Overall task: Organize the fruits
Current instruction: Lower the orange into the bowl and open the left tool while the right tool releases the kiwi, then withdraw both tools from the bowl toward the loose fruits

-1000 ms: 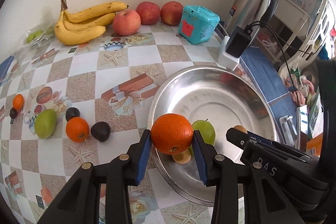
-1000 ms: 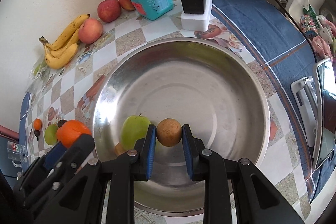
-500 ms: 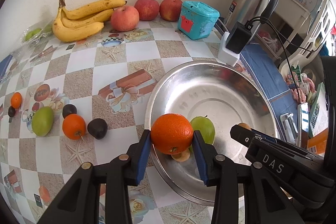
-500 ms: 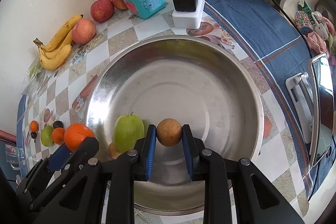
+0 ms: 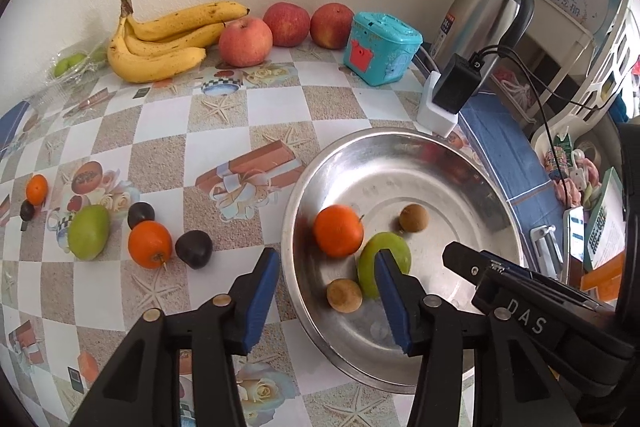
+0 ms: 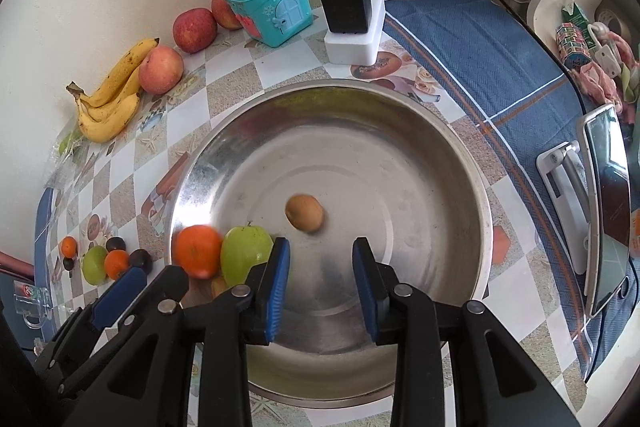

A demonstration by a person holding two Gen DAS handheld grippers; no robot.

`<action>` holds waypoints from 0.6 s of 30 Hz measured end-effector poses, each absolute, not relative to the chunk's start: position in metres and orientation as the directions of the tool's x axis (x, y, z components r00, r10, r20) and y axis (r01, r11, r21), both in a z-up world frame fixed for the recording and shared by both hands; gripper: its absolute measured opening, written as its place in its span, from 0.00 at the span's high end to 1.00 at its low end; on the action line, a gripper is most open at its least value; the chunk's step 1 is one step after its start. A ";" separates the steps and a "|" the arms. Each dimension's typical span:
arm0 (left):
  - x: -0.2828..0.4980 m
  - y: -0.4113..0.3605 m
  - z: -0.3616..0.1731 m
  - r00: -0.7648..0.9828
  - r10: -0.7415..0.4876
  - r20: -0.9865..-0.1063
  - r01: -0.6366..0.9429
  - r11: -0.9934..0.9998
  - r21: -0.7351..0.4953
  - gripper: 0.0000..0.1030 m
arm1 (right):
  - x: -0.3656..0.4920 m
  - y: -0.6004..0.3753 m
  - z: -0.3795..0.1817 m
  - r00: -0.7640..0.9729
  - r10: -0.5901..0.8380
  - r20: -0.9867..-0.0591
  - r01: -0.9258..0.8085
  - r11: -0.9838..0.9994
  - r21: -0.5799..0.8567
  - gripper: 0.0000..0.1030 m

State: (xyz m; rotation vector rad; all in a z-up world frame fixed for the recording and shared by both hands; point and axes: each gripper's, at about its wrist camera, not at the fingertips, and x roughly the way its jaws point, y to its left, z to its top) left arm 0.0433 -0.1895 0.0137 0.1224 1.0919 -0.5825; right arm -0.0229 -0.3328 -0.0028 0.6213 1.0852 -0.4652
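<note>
1. Done: the metal bowl, lower right of the left view, holds an orange, green apple and two brown fruits.
2. Both the left gripper and right gripper have jaws wide open, holding nothing.
3. Left to do: small fruits at left on the tabletop, bananas and red apples at the top.

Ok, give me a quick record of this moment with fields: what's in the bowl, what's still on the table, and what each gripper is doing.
bowl: metal bowl on the checkered table
in bowl: orange, green apple, two small brown fruits
left gripper: open, empty, over the bowl's near rim
right gripper: open, empty, over the bowl
on table, left side: green fruit, two oranges, dark plums
by wall: bananas, three red apples
</note>
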 end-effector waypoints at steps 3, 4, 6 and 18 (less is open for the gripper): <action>0.046 -0.186 0.014 0.329 -0.381 -0.864 0.484 0.854 -0.192 0.48 | -0.022 -0.332 -0.003 0.399 -0.048 -0.916 0.625 0.745 0.233 0.68; 0.048 -0.184 0.013 0.330 -0.374 -0.867 0.473 0.860 -0.191 0.48 | -0.022 -0.332 -0.003 0.399 -0.048 -0.916 0.624 0.746 0.232 0.68; 0.051 -0.180 0.011 0.329 -0.360 -0.873 0.450 0.873 -0.190 0.48 | -0.022 -0.332 -0.002 0.398 -0.050 -0.916 0.622 0.748 0.230 0.68; 0.081 -0.118 -0.014 0.263 -0.213 -0.941 0.128 0.974 -0.185 0.47 | -0.015 -0.316 0.001 0.392 -0.061 -0.918 0.597 0.776 0.204 0.68</action>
